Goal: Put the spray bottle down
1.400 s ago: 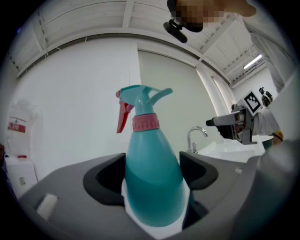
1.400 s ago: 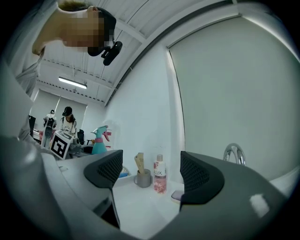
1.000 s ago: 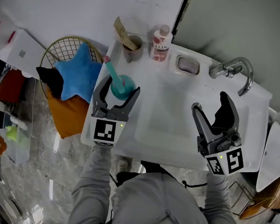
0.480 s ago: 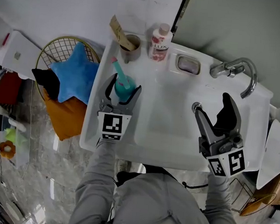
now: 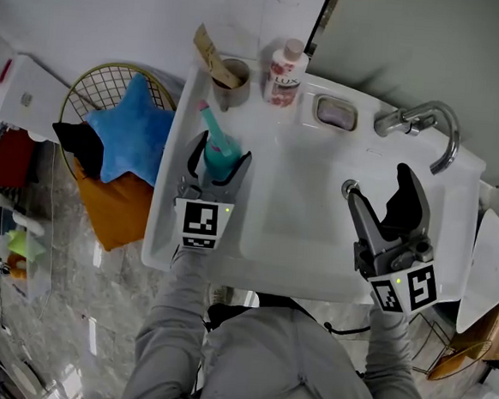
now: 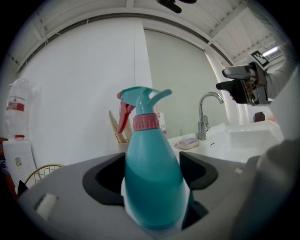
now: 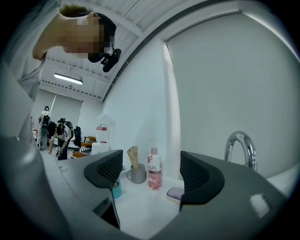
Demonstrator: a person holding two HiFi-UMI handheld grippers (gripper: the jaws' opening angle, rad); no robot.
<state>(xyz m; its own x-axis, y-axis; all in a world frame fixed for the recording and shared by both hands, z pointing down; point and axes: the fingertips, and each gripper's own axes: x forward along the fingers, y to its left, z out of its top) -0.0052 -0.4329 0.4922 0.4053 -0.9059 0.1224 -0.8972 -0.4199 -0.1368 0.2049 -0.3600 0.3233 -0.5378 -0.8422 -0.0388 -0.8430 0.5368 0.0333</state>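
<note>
My left hand-held gripper point(image 5: 219, 154) pinches the bottle point(image 6: 152, 183) upright between its jaws, low over the counter point(image 5: 165, 224); I'd seat its base flat before spreading, then back straight off; my right hand-held gripper point(image 5: 376, 180) hangs spread, empty.

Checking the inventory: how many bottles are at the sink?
2: spray bottle in the left gripper; pink bottle at the back by the cup. None seems hidden.

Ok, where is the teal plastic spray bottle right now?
In the head view the teal plastic spray bottle is at left, gripped between the fingers of the left gripper at the left rim of the white sink, near the grey cup.
</note>
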